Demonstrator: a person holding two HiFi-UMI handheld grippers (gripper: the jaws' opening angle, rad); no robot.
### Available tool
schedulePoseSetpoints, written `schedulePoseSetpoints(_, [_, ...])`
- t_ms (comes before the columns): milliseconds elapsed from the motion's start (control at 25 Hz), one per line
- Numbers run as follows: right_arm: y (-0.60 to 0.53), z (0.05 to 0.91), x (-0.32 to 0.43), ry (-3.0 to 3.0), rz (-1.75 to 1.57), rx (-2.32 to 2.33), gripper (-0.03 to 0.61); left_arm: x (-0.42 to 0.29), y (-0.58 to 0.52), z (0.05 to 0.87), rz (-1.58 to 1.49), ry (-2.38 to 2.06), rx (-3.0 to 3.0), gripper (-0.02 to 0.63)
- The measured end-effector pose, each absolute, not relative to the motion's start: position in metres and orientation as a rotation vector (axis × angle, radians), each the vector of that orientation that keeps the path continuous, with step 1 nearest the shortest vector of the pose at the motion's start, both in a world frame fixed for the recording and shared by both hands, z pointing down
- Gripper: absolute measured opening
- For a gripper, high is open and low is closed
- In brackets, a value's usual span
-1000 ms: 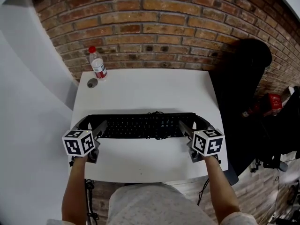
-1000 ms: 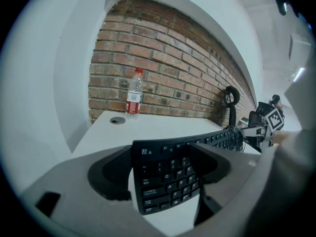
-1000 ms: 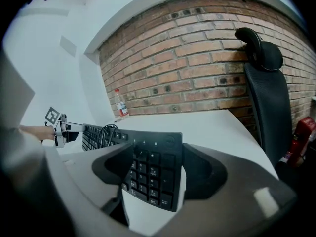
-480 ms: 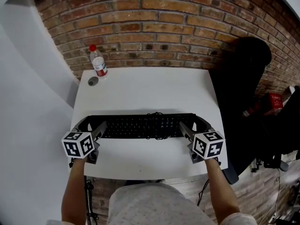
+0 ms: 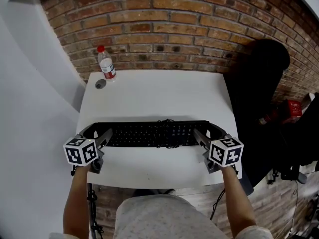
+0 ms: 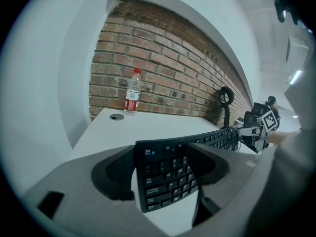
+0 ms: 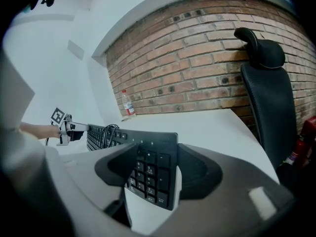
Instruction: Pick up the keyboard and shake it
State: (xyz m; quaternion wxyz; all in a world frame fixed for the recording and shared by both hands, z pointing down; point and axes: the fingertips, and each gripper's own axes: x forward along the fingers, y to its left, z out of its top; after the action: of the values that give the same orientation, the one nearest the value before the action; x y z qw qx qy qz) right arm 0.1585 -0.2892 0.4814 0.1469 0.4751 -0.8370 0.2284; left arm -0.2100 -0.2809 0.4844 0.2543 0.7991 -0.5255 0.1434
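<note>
The head view takes in the whole long black keyboard point(image 5: 149, 133). It lies across the 6 o'clock half of the white rectangular surface point(image 5: 159, 91), with the left gripper point(image 5: 96, 132) at its 9 o'clock end and the right gripper point(image 5: 208, 131) at its 3 o'clock end. How the fingers meet it shows only in the gripper views.

In the left gripper view the escape-key end sits between the fingers, which have just been closing and now press on its front and back edges. The right gripper view shows the same grip on the number-pad end, with a looped black cable point(image 7: 109, 132) lying on the keys beyond.

A clear plastic bottle with a red cap point(image 5: 105, 64) stands at the surface's 11 o'clock corner, just beside a round grey cable port point(image 5: 100, 84). A black office chair point(image 5: 259, 78) stands at 2 o'clock. Only the right gripper view shows its headrest against the red brick wall point(image 5: 164, 29).
</note>
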Motion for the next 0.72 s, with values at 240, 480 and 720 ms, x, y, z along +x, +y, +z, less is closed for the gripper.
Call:
schedulePoseSetpoints(240, [-0.289,0.474,0.159,-2.419,0.636,1.285,0.261,-0.211,-0.278,0.482,0.412,-1.384,2.178,0.305])
schedulePoseSetpoints(480, [-0.291,0.476,0.16,-2.398,0.576,1.237,0.224,-0.211,-0.282,0.476,0.454,-1.374,2.221,0.307])
schedulePoseSetpoints(720, [-0.285,0.473,0.158,-2.402,0.54,1.234,0.222,-0.212,-0.275,0.473,0.468,-1.367,2.234,0.305])
